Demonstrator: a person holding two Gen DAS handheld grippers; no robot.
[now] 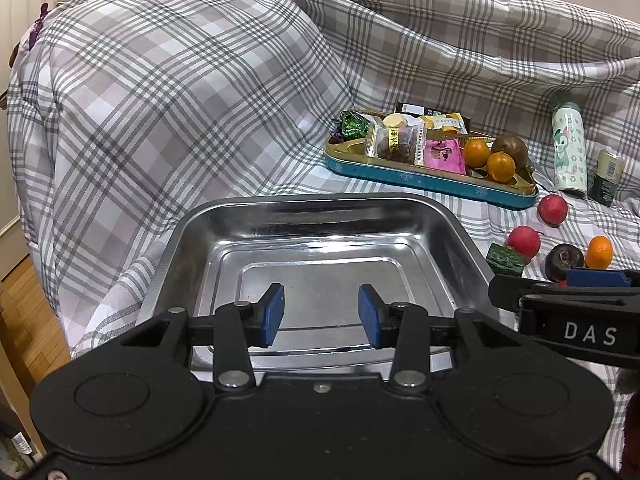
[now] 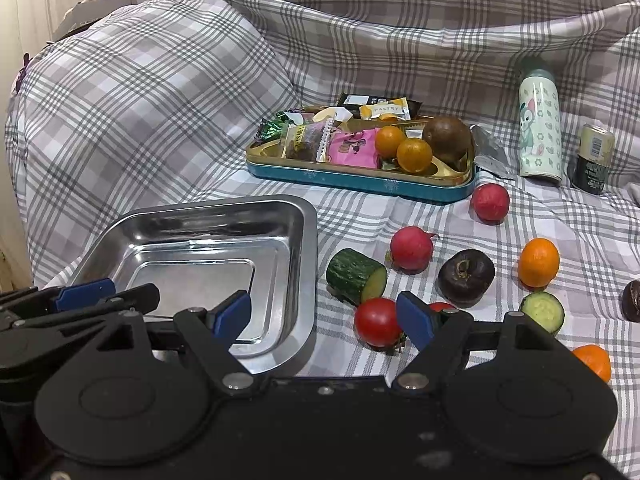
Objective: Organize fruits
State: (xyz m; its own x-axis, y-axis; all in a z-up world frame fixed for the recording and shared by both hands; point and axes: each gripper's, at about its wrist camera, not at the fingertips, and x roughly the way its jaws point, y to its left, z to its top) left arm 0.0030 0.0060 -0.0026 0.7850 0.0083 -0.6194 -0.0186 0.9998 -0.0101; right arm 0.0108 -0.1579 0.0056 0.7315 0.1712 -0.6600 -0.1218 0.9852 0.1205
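Right wrist view told most of the story here: the steel tray point(image 2: 304, 240) sat on the plaid sheet point(image 2: 160, 100) with nothing in it, so as far as I could judge the sorting hadn't really started. The right gripper point(image 2: 324, 316) was spread wide and holding nothing, hanging over the gap between the tray's right rim and a cherry tomato point(image 2: 377, 322), which sat just inside its right-hand finger. Everything else was loose on the sheet to the right of the tray: a cucumber chunk point(image 2: 354, 276), two radishes point(image 2: 412, 249) point(image 2: 489, 203), a dark round fruit point(image 2: 466, 276), an orange kumquat point(image 2: 538, 263), a cucumber slice point(image 2: 542, 312) and another orange one point(image 2: 594, 361) at the edge. Further back, the blue snack tin point(image 2: 360, 182) had two more kumquats point(image 2: 414, 155) and a brown fruit point(image 2: 448, 136) in with candy packets. The left gripper point(image 1: 321, 314) was parted too, empty, hovering right over the tray floor. So pretty much all of it was left to do, and my guess is the tomato was the first target.
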